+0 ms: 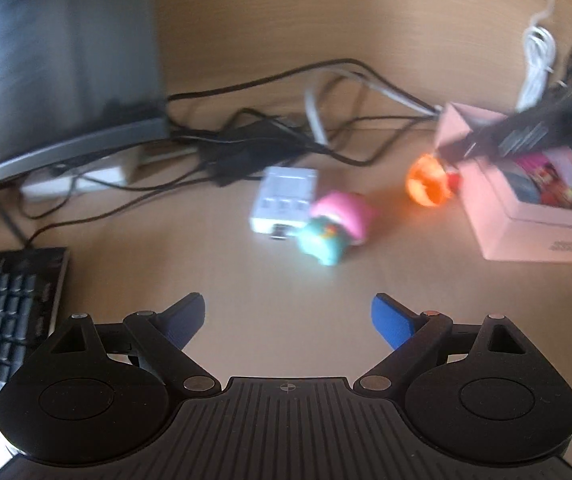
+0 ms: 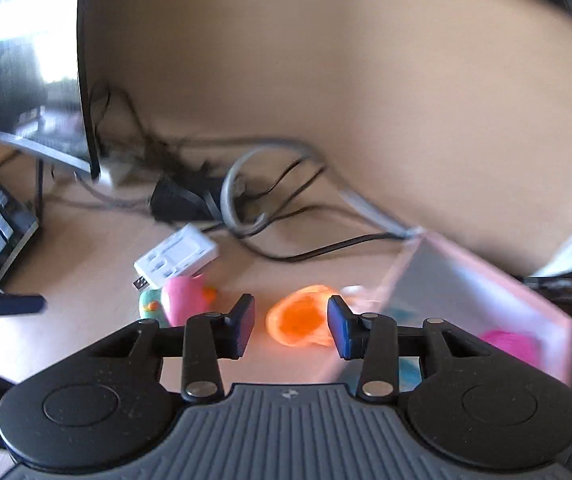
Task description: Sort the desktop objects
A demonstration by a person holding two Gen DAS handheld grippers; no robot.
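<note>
My left gripper (image 1: 288,316) stands open over bare desk, nothing between its blue fingers. Ahead of it lie a pink-and-teal toy (image 1: 334,228), a white USB hub (image 1: 286,200) and an orange translucent toy (image 1: 428,182). A pink open box (image 1: 534,236) holding colourful items sits at the right. In the right wrist view, my right gripper (image 2: 292,322) is partly open around the orange toy (image 2: 300,318), which lies on the desk between the pads; a gap shows on the left side. The pink box (image 2: 486,284) is just right of it.
A monitor (image 1: 57,60) and a black keyboard (image 1: 5,308) fill the left. Black and grey cables (image 1: 269,132) tangle behind the toys, and a white coiled cord (image 1: 538,64) lies at the back right. The blurred right gripper (image 1: 526,136) reaches over the box.
</note>
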